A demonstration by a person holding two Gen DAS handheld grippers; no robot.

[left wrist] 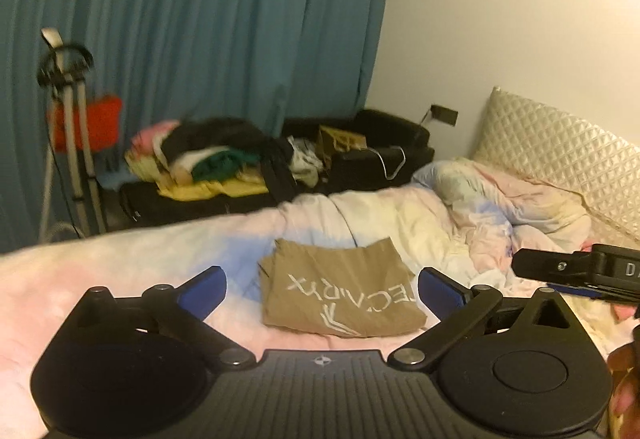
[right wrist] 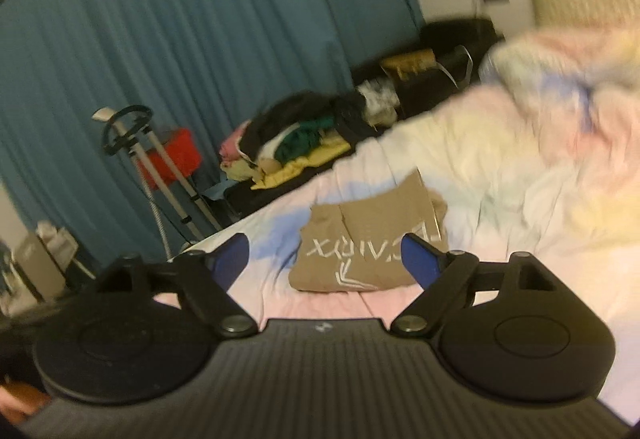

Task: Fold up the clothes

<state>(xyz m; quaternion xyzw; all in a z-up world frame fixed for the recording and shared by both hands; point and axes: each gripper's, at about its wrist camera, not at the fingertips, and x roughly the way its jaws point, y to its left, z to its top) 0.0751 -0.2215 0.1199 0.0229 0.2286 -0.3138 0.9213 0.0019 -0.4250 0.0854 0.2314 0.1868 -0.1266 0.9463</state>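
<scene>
My left gripper (left wrist: pixel 322 289) and right gripper (right wrist: pixel 324 259) both hang with blue-padded jaws spread wide, grasping nothing. Beyond them, a folded tan cotton shirt with white lettering (left wrist: pixel 340 291) lies flat on the rumpled pastel tie-dye duvet (left wrist: pixel 420 215), untouched by either gripper.

Home bedroom, rumpled duvet (left wrist: pixel 400 215), quilted headboard (left wrist: pixel 560 147), teal curtain (left wrist: pixel 200 19)

Folded shirt (left wrist: pixel 340 291) lies on the bed (left wrist: pixel 100 279), pillow (left wrist: pixel 560 155) to its right, clothes pile (left wrist: pixel 204 159) behind the bed.
</scene>
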